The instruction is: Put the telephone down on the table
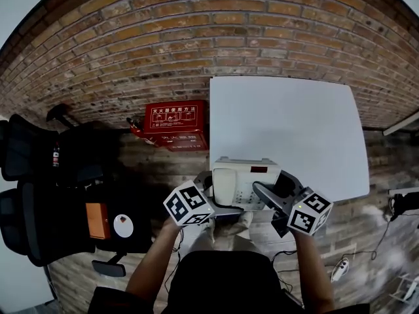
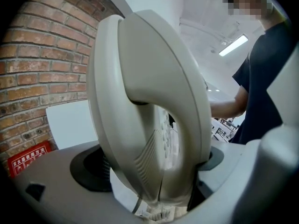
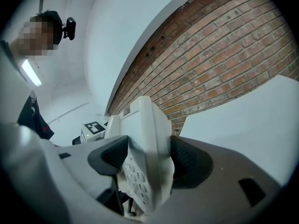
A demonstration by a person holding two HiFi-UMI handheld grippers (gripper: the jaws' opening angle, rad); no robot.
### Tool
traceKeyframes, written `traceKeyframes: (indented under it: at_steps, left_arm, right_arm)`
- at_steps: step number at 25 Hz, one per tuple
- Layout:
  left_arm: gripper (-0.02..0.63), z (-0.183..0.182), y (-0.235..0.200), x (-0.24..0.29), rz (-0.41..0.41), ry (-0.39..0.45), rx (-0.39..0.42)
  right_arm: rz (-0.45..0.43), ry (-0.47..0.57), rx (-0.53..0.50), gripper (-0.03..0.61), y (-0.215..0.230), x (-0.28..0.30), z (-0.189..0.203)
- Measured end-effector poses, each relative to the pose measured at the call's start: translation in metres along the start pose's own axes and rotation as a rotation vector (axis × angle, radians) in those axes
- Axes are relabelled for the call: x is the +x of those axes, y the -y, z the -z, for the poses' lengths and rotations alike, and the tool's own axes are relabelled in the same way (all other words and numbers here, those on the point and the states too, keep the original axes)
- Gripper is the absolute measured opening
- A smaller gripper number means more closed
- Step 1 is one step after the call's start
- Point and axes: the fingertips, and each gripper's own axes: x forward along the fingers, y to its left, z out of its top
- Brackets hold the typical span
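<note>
The telephone hangs between both grippers at the near edge of the white table. Only the head view shows this, and it does not show whether the two touch. The left gripper view shows the left gripper with its fingers pinching the handset. The right gripper view shows the right gripper with its fingers clamped on the keypad side.
</note>
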Motion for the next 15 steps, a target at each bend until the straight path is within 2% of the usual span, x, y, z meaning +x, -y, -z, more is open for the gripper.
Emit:
traceKeyframes:
  at_steps: [15]
  left_arm:
    - [0.505,0.05,-0.027,0.044,0.022,-0.046,-0.124]
  right_arm:
    - [0.011,-0.088,0.086,0.27,0.053,0.018,0.055]
